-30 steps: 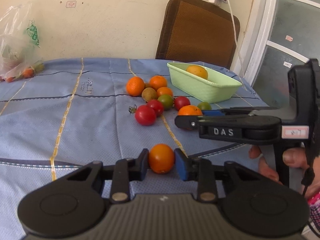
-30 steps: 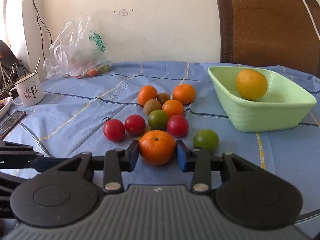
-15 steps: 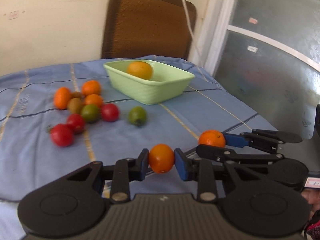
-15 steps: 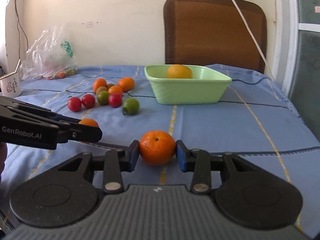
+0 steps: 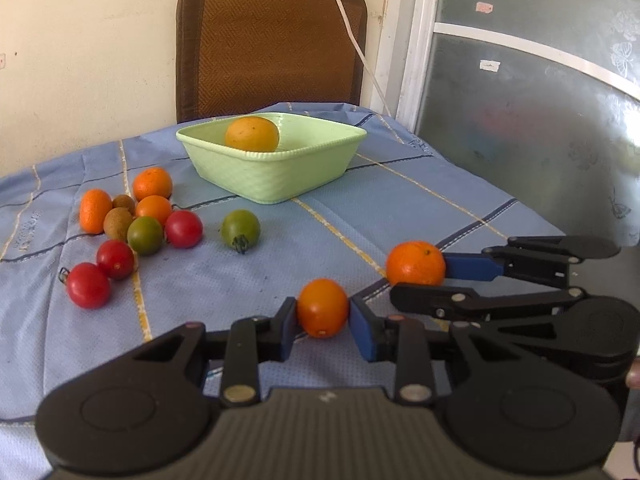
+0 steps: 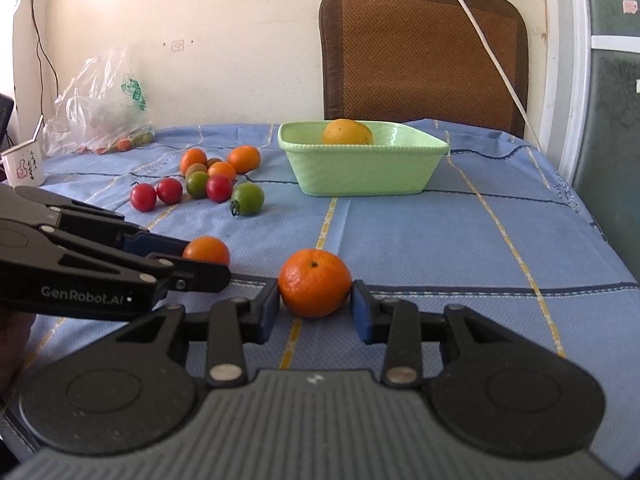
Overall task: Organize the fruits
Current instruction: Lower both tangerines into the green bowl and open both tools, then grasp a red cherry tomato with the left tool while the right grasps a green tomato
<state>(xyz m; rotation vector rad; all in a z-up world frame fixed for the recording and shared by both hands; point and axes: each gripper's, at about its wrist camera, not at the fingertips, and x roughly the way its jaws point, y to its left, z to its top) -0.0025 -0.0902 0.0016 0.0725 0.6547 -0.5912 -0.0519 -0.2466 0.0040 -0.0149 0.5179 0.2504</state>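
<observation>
Blue-clothed table (image 6: 460, 240) spread beyond both sets of fingers. Green basket (image 6: 360, 172) sat far ahead of fingers, one yellow-orange fruit (image 6: 347, 132) inside. Loose fruit cluster (image 5: 136, 224) lay ahead-left.

Right gripper (image 6: 315, 304) pinched mandarin (image 6: 314, 282) between pads. Left gripper (image 5: 322, 322) pinched smaller orange fruit (image 5: 322, 307).

Step, judged: carry phase, both fruits gripped. Next move likely called for reaching forward over basket rim, then spreading fingers.

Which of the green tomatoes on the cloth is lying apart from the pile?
The green tomato with its dark stem showing, alone between the pile and the green basket. The other green one touches a red tomato.
</observation>
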